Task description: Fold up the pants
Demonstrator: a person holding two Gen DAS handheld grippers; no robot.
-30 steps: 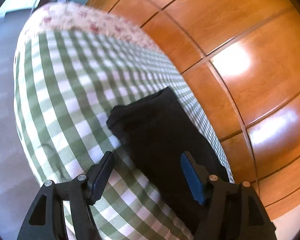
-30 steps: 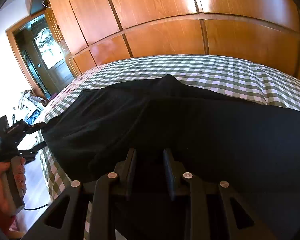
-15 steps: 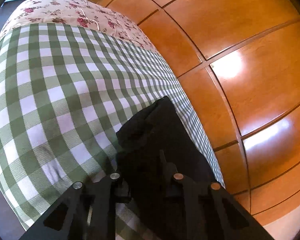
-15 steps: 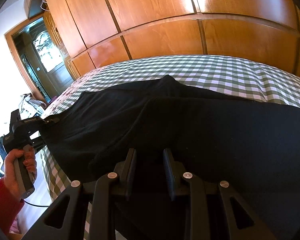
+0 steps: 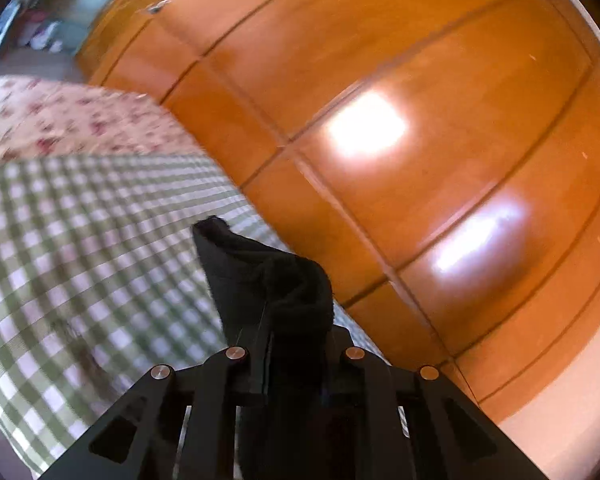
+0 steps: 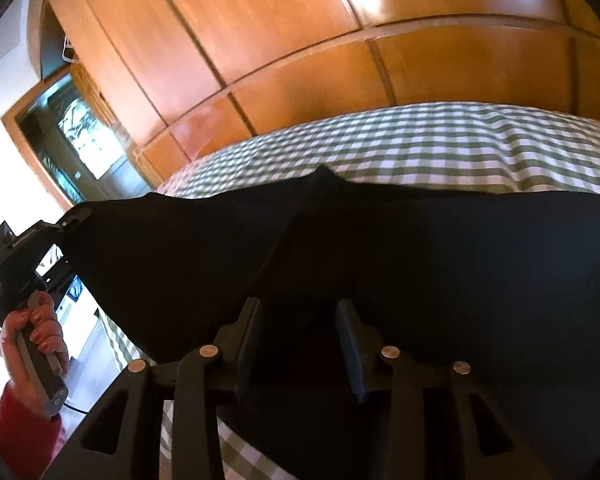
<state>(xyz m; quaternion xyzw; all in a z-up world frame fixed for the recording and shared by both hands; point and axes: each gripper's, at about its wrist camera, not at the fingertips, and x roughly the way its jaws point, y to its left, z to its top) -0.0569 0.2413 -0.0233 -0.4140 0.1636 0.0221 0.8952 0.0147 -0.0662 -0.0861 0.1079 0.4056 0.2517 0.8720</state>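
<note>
Black pants (image 6: pixel 400 264) lie spread across a bed with a green-and-white checked cover (image 6: pixel 420 144). My right gripper (image 6: pixel 300 328) is shut on the near edge of the pants and holds it off the bed. My left gripper (image 5: pixel 296 320) is shut on a bunched corner of the pants (image 5: pixel 260 272) and holds it raised above the checked cover (image 5: pixel 80 248). The left gripper also shows in the right wrist view (image 6: pixel 70 216), at the far left end of the pants, held by a hand in a red sleeve.
Glossy wooden wardrobe panels (image 5: pixel 400 140) run along the far side of the bed. A floral cloth (image 5: pixel 52 120) covers the bed beyond the checks. A dark doorway (image 6: pixel 72 136) stands at the left. The bed's edge drops to the floor on the near left.
My left gripper closed on the corner of the pants and lifted it off the bed. My right gripper stayed shut and rose, pulling the near edge up.
</note>
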